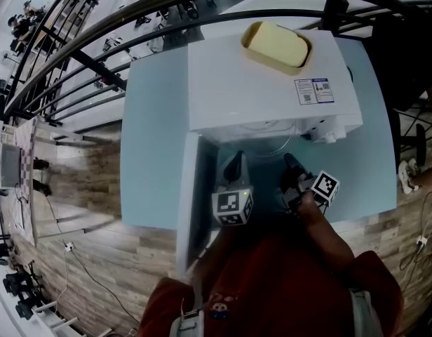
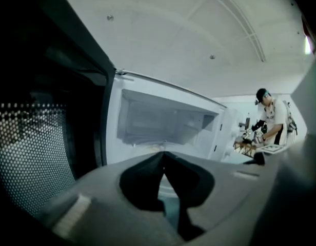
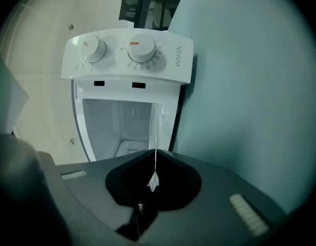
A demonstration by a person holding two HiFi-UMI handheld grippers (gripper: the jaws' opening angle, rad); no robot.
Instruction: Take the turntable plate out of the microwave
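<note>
left gripper [image 1: 235, 161]: near level at microwave [image 1: 258, 83] mouth, jaws together, empty | right gripper [image 1: 289, 161]: rolled sideways at mouth's right side, clamped on plate [image 3: 155, 137] rim | plate: edge-on thin pale line at microwave mouth, mostly hard to see

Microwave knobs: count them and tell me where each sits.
2. Both sit on the control panel in the right gripper view: one knob at picture left, the other knob beside it, nearer the brand lettering. None seems hidden.

Turntable plate [image 1: 272, 143] at microwave [image 1: 261, 86] mouth
</note>
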